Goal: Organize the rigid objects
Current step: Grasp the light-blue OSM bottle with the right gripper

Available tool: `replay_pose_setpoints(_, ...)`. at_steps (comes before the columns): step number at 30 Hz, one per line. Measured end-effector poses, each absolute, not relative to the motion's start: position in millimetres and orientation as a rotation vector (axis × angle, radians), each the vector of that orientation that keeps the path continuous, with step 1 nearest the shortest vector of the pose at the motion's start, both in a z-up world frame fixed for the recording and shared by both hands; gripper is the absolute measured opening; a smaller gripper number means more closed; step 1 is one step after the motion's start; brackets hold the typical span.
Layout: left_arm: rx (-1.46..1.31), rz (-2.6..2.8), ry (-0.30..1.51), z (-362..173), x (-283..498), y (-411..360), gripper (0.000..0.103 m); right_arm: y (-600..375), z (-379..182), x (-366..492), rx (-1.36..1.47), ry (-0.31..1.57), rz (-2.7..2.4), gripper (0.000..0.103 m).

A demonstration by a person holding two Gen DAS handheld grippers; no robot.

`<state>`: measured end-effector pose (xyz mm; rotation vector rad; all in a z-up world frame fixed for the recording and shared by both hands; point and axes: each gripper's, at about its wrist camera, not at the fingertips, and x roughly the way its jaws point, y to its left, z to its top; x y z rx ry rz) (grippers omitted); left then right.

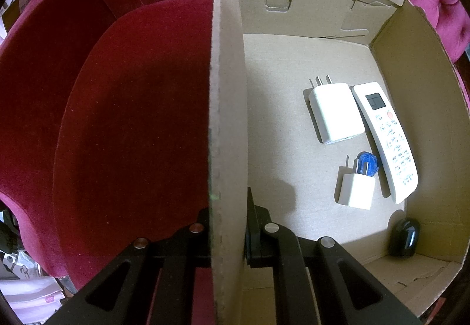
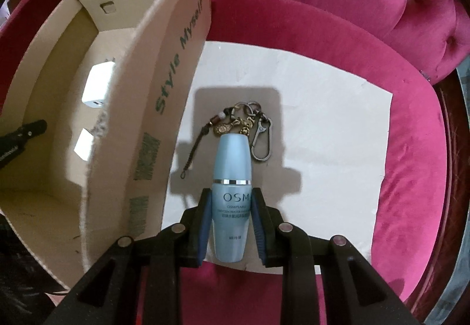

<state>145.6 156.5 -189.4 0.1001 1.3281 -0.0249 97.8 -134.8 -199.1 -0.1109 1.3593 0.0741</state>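
I keep my left tongs (image 1: 229, 225) clamped on the open brown cardboard box's (image 1: 227, 90) side wall to steady it on the red velvet chair seat (image 2: 411, 148), while my right tongs (image 2: 232, 216) grip the pale blue plastic bottle (image 2: 232, 193) above the white paper sheet (image 2: 323, 134), beside the box for loading.

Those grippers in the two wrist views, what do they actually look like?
Both are matte black two-finger tools. The left gripper and right gripper each have angular black linkage bars with cut-out slots, joined by round silver pins. The right gripper's fingers carry dark blue ribbed pads. No cables, sleeves or hands show.
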Motion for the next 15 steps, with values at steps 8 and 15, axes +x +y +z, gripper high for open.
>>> replay_pose_setpoints(8, 0.095, -0.025, 1.329, -189.8, 145.6, 157.3, 0.010, -132.9, -173.3, 96.8, -0.124, 1.356, 0.048, 0.027)
replay_pose_setpoints(15, 0.092, -0.026, 1.330, -189.7, 146.0, 157.3, 0.010, -128.7, -163.6, 98.4, -0.115, 1.354, 0.020, 0.027)
